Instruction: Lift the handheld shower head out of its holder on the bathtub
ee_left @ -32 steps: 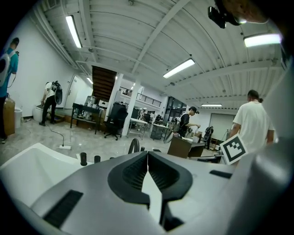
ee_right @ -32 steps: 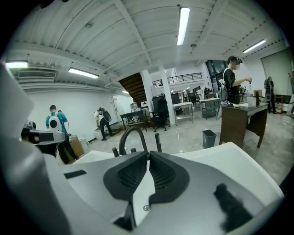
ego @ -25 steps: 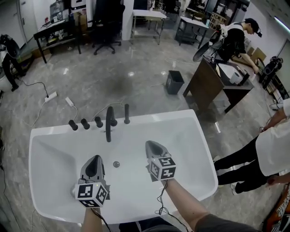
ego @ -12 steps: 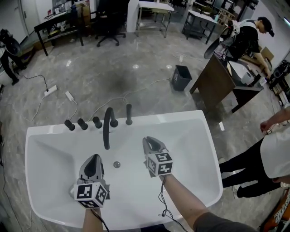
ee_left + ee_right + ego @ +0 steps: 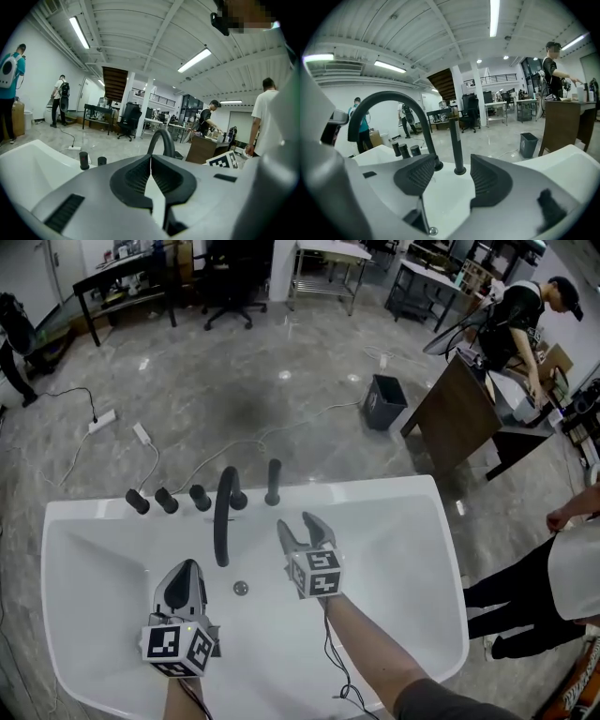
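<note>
Black shower head (image 5: 273,482) stands upright ahead of the right gripper's (image 5: 298,524) opening jaws, untouched. The left gripper's (image 5: 185,568) jaws are pressed together.

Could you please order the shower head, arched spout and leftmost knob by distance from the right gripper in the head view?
From the right gripper, jaws opening and empty:
1. shower head, just ahead on the rim.
2. arched spout, to the left.
3. leftmost knob, rim's far left.

bathtub (image 5: 375,493): one
curved spout (image 5: 223,512): one
handheld shower head (image 5: 273,482): one
black round knobs (image 5: 166,500): three
drain (image 5: 241,588): one
waste bin (image 5: 384,401): one
office chair (image 5: 230,282): one
people at right (image 5: 525,310): two
</note>
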### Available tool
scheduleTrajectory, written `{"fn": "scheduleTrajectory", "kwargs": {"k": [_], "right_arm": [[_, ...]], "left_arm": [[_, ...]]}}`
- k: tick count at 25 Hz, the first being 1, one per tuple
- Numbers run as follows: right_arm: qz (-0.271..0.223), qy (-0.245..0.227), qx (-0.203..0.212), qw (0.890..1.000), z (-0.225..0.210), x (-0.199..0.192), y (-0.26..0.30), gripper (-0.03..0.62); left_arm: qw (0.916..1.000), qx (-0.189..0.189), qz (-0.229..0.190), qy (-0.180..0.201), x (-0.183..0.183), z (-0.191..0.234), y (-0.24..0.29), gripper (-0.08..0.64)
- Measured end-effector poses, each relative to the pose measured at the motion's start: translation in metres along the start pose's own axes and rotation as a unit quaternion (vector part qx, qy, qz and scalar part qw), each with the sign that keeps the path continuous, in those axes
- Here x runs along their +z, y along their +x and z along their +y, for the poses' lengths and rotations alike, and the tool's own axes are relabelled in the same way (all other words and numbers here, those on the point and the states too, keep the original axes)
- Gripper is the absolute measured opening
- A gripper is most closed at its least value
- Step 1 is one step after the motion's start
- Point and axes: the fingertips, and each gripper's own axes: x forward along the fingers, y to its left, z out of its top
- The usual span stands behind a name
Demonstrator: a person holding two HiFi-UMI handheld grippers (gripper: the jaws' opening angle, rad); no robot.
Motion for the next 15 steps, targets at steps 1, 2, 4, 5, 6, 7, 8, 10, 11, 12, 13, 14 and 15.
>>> {"fn": "scheduleTrajectory", "kwargs": {"k": [1, 2, 4, 5, 6, 7, 8, 10, 11, 12, 13, 14, 15], "right_arm": [[-0.001, -0.003, -0.004, 1.000, -0.002, -0.002, 0.008, 0.226], [-0.001, -0.004, -0.007, 1.000, -0.004, -0.004, 0.015, 0.227], [0.002, -0.004, -0.009, 1.000, -0.009, -0.008, 0.030, 0.227], [0.004, -0.005, -0.010, 1.000, -0.011, -0.010, 0.037, 0.227], [0.003, -0.007, -0.012, 1.000, -0.013, -0.012, 0.043, 0.227], [0.000, -0.010, -0.013, 1.000, -0.014, -0.012, 0.049, 0.227], [-0.005, -0.014, -0.014, 1.000, -0.015, -0.012, 0.055, 0.226], [-0.013, -0.029, -0.014, 0.999, -0.014, -0.011, 0.066, 0.225], [-0.013, -0.038, -0.014, 0.999, -0.013, -0.011, 0.071, 0.225], [-0.013, -0.045, -0.016, 0.999, -0.014, -0.011, 0.076, 0.225], [-0.015, -0.049, -0.018, 0.999, -0.015, -0.011, 0.079, 0.225], [-0.017, -0.050, -0.021, 0.998, -0.017, -0.011, 0.083, 0.225], [-0.019, -0.048, -0.023, 0.998, -0.018, -0.010, 0.087, 0.225]], "left_arm": [[1.0000, 0.001, -0.002, 0.001, -0.001, 0.003, 0.002, 0.015], [1.0000, 0.002, -0.004, 0.002, -0.003, 0.006, 0.005, 0.015], [1.0000, 0.004, -0.008, 0.002, -0.007, 0.012, 0.010, 0.015], [1.0000, 0.004, -0.009, 0.002, -0.010, 0.015, 0.013, 0.015], [1.0000, 0.005, -0.008, 0.001, -0.014, 0.018, 0.016, 0.015], [1.0000, 0.005, -0.007, 0.001, -0.018, 0.021, 0.018, 0.015], [1.0000, 0.005, -0.005, 0.001, -0.021, 0.024, 0.020, 0.015], [1.0000, 0.006, 0.000, 0.005, -0.028, 0.028, 0.024, 0.015], [0.9999, 0.006, 0.003, 0.008, -0.031, 0.029, 0.026, 0.016], [0.9999, 0.006, 0.004, 0.010, -0.034, 0.030, 0.028, 0.015], [0.9999, 0.007, 0.004, 0.010, -0.035, 0.030, 0.030, 0.015], [0.9999, 0.007, 0.002, 0.009, -0.036, 0.031, 0.032, 0.016], [1.0000, 0.007, -0.001, 0.007, -0.036, 0.031, 0.033, 0.015]]}}
